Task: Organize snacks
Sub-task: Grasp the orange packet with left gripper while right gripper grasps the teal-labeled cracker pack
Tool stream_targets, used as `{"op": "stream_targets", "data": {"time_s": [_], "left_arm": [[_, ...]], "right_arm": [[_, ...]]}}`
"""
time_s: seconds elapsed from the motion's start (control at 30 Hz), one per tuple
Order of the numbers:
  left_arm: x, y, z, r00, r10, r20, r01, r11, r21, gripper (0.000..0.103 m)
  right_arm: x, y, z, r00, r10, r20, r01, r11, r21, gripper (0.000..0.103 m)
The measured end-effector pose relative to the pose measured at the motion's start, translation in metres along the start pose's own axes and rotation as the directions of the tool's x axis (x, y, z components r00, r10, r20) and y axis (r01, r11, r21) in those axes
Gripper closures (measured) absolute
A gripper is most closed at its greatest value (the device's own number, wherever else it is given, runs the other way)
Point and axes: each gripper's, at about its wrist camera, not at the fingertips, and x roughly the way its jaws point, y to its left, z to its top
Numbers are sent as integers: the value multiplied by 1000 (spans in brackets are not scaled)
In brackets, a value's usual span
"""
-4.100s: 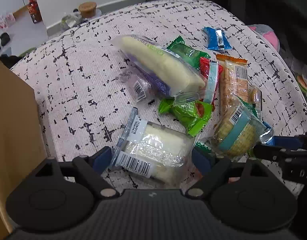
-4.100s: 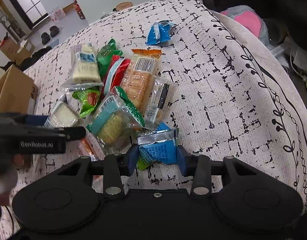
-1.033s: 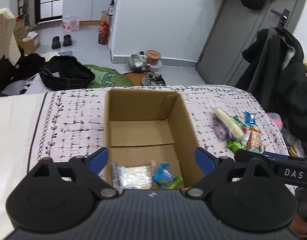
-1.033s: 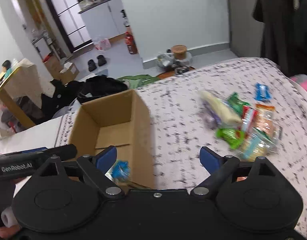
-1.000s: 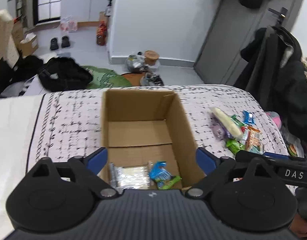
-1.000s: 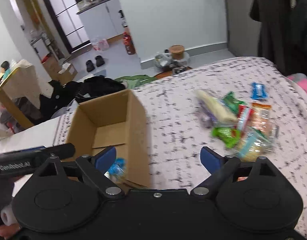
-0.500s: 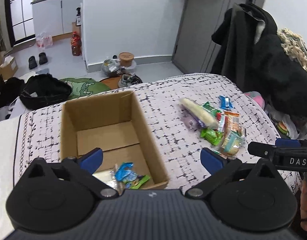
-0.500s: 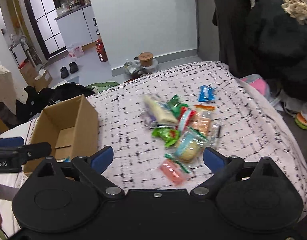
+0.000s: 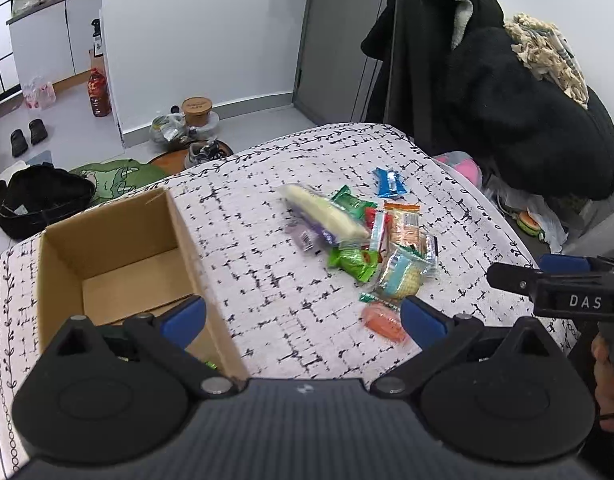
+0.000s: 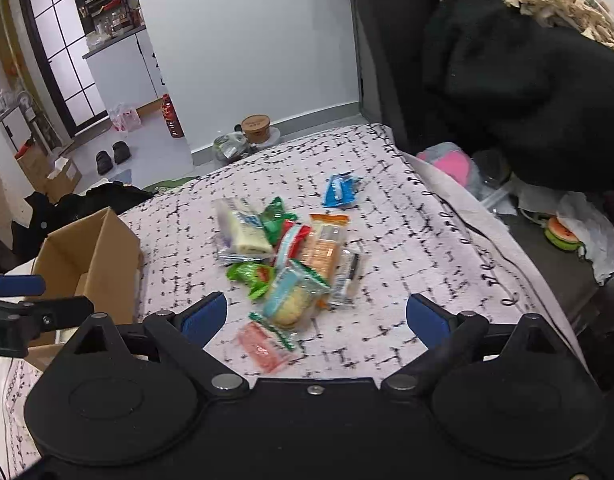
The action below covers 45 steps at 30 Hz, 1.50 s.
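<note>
Since the frames of a second ago both grippers have swung away from the cardboard box point(image 9: 107, 256) toward the heap of snacks point(image 9: 363, 236), so the box now sits left of the jaws in each view instead of straight ahead.

In the left wrist view the box stands open-topped on the patterned cloth point(image 9: 267, 280), its near corner behind the left finger. Most of its floor shows bare cardboard; at the near end a sliver of green wrapper is just visible past the finger, and the rest of what lies there is hidden by the gripper body. The left gripper point(image 9: 303, 316) has its jaws spread wide and holds nothing. Ahead of its right finger lies the snack pile, with the orange-pink packet point(image 9: 383, 322) just beside that fingertip. A blue packet point(image 9: 389, 182) lies apart, beyond the pile.

In the right wrist view the box point(image 10: 91, 264) is well left of the jaws, and its inside cannot be seen from this angle. The right gripper point(image 10: 317, 316) also has its jaws wide apart with nothing in them. The snacks point(image 10: 291, 256) lie between and ahead of the fingers, the pink packet point(image 10: 263, 346) nearest, inside the gap.
</note>
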Motion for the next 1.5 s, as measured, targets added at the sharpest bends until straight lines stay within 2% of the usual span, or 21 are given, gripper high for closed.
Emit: {"op": "stream_targets", "data": {"time_s": [0.23, 0.33, 0.53, 0.7, 0.9, 1.1, 1.4, 1.5], "left_arm": [[23, -17, 5, 999, 3, -54, -3, 1000, 0, 2], [32, -22, 6, 999, 5, -54, -5, 1000, 1, 3], [52, -35, 6, 998, -8, -56, 10, 1000, 25, 4], [76, -40, 4, 993, -49, -108, 48, 999, -11, 17], [105, -42, -3, 982, -74, -171, 65, 996, -58, 31], [131, -46, -10, 966, -118, -232, 97, 990, -102, 31], [157, -51, -13, 957, -94, -273, 71, 993, -93, 31], [162, -53, -14, 960, -81, -269, 61, 995, -80, 31]], "right_arm": [[4, -18, 0, 1000, 1, -13, -1, 1000, -1, 6], [9, -25, -1, 1000, -3, -18, 3, 1000, 5, 7], [25, -36, 0, 998, 19, -59, -17, 999, 30, 18], [40, -40, 0, 994, 44, -102, -38, 997, 61, 34], [56, -45, -2, 986, 74, -149, -59, 993, 101, 45], [67, -45, -1, 981, 78, -178, -61, 993, 97, 46], [78, -50, 2, 976, 76, -204, -56, 993, 102, 46], [83, -51, 0, 973, 78, -215, -55, 992, 112, 46]]}}
